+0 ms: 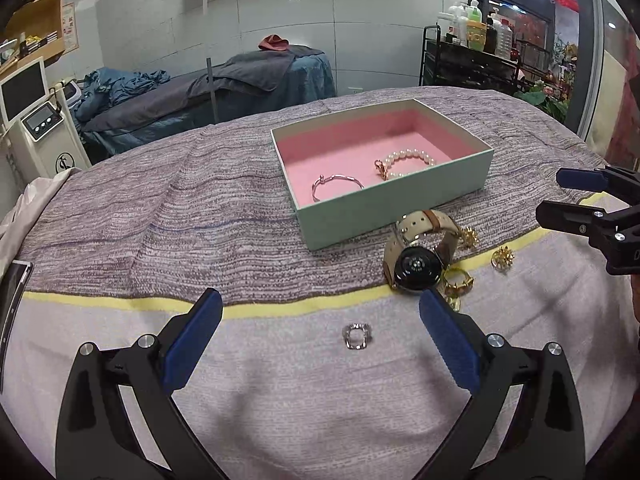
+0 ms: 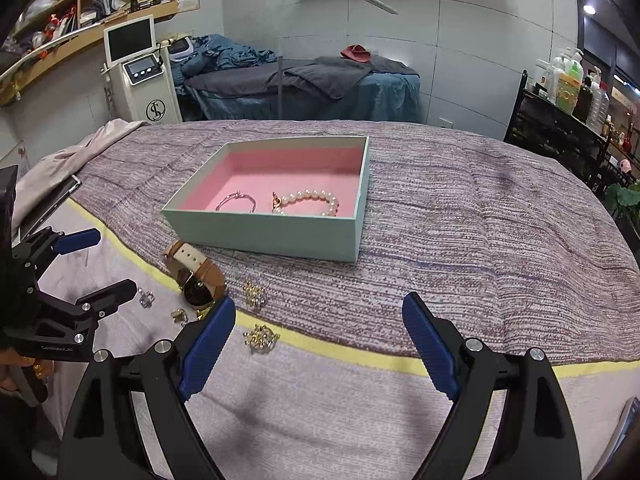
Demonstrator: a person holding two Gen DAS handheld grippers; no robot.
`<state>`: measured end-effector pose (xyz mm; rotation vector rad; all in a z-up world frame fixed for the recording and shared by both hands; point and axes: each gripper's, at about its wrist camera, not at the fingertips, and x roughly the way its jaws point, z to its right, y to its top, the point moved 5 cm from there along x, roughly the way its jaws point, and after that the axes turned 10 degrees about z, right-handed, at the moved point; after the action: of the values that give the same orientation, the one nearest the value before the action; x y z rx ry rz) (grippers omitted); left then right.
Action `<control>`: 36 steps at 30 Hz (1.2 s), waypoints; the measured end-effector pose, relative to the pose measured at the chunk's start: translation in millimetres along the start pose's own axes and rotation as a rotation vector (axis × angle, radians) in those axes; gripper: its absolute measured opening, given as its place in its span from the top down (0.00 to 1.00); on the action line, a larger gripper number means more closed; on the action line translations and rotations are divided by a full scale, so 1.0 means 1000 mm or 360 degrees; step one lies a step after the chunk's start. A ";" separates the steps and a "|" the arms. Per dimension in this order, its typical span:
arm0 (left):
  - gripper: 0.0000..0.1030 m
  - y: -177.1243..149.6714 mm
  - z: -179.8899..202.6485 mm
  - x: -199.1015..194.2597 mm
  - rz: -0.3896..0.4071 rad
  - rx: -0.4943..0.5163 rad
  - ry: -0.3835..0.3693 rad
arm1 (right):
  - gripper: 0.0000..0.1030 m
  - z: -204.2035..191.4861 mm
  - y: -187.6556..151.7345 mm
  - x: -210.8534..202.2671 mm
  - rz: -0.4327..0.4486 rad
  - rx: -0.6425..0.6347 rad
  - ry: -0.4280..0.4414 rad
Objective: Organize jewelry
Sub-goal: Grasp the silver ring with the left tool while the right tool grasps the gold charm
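Two pieces, a silver bangle and pearl bracelet, already lay in the pink-lined box, the watch sat just outside it, and both the left gripper and right gripper hung spread wide and empty, so the small silver ring between the left fingertips probably wanted a low, centred pinch.

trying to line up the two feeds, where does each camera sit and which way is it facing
Left wrist: sits on the left gripper, low over the pale cloth, facing the silver ring, the watch and the box; its own open blue-padded fingers show, and the right gripper enters at the right edge.
Right wrist: sits on the right gripper, further right, facing the box; its open fingers show, with the left gripper at the left edge.
Shared: box, watch, pearl bracelet, silver bangle.
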<state>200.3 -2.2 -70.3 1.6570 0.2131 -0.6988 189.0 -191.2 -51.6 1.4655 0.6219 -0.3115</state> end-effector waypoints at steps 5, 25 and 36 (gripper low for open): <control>0.06 -0.017 -0.001 -0.002 -0.0050 -0.0051 -0.0018 | 0.19 -0.010 -0.019 -0.002 -0.0065 -0.0043 0.0050; 0.43 -0.035 0.013 0.012 -0.0179 -0.0076 -0.0137 | 0.52 -0.031 -0.039 0.015 -0.0211 -0.0148 0.0125; 0.67 -0.024 0.016 0.023 -0.0182 -0.0103 -0.0135 | 0.66 -0.028 -0.026 0.018 -0.0170 -0.0071 0.0171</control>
<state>201.0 -17.8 -103.5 1.5592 0.2689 -0.8386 183.3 -163.6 -82.4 1.4156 0.7912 -0.3014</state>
